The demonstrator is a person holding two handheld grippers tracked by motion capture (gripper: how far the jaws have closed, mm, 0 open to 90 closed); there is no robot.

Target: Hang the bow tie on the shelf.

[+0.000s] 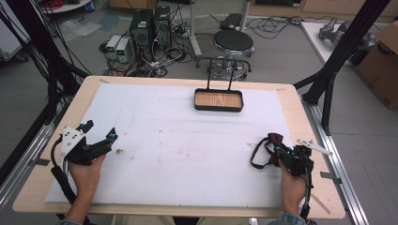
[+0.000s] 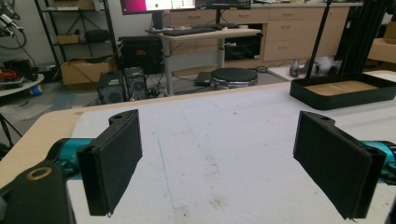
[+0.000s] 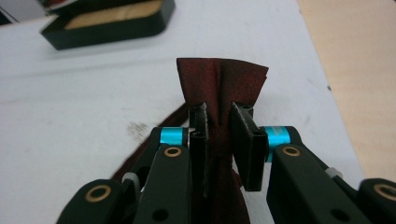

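the right gripper [image 3: 218, 135] pinches a dark red strap [image 3: 219, 84], well short of the tray [image 1: 218, 100]; left gripper [image 2: 217, 161] jaws spread, empty. likely carrying step; next needs a move trayward.

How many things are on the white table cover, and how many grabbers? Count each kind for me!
Black rectangular tray with a wooden bottom: 1
Dark red fabric bow tie with a strap, pinched in the right gripper: 1
Hand-held grippers, counting the open left gripper: 2
Total: 4
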